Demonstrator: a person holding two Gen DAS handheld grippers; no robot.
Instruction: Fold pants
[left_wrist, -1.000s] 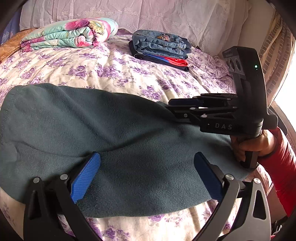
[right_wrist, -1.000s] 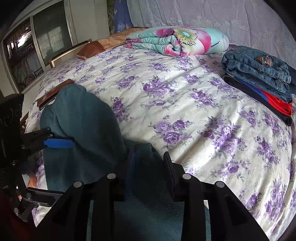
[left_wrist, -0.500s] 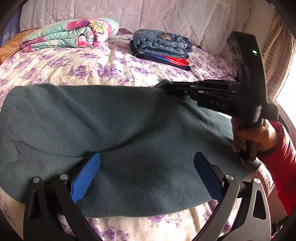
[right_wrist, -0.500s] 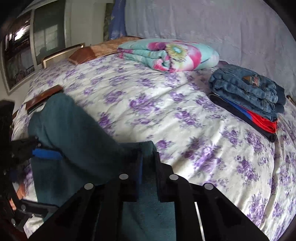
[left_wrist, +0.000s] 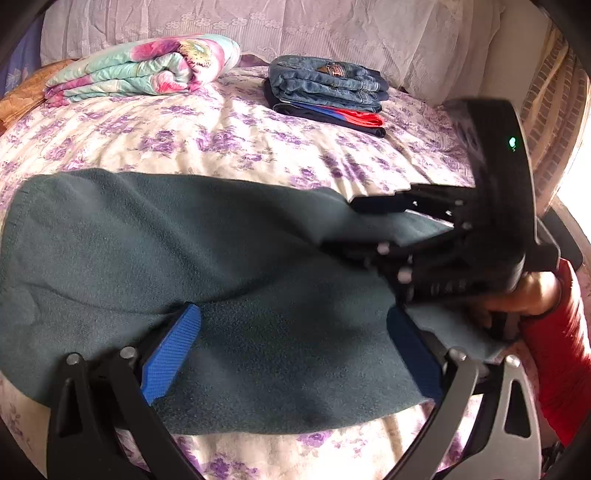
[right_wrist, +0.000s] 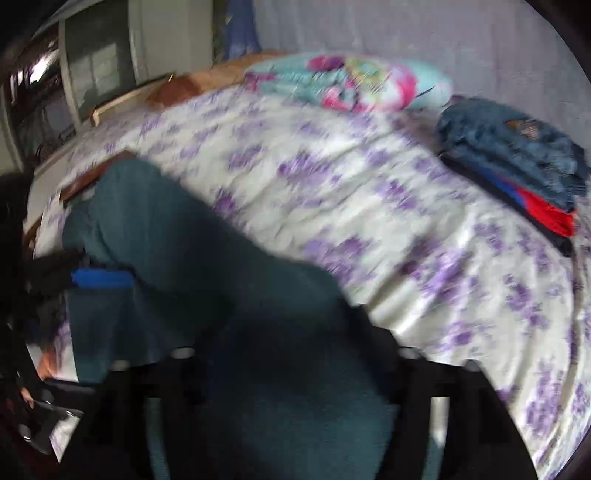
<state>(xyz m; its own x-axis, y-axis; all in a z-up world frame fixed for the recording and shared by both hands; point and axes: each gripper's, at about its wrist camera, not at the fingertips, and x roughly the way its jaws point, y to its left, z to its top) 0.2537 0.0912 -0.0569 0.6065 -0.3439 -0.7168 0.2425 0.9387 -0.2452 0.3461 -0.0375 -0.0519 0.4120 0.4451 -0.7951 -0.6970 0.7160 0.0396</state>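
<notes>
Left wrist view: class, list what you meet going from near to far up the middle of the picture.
Blue finger pads → teal pants → purple-flowered bedspread → stack of folded jeans → white lace fabric.

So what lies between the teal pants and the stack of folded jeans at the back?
Only bare floral bedspread. The left wrist view shows nothing between the teal pants and the folded jeans.

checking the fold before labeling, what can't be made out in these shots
- Right gripper: left wrist view blurs it; whether it pinches the teal pants is unclear.
- Right wrist view: motion blur, and the pants drape over its own fingers.
- Pants' waistband end: covered by the hand.
</notes>
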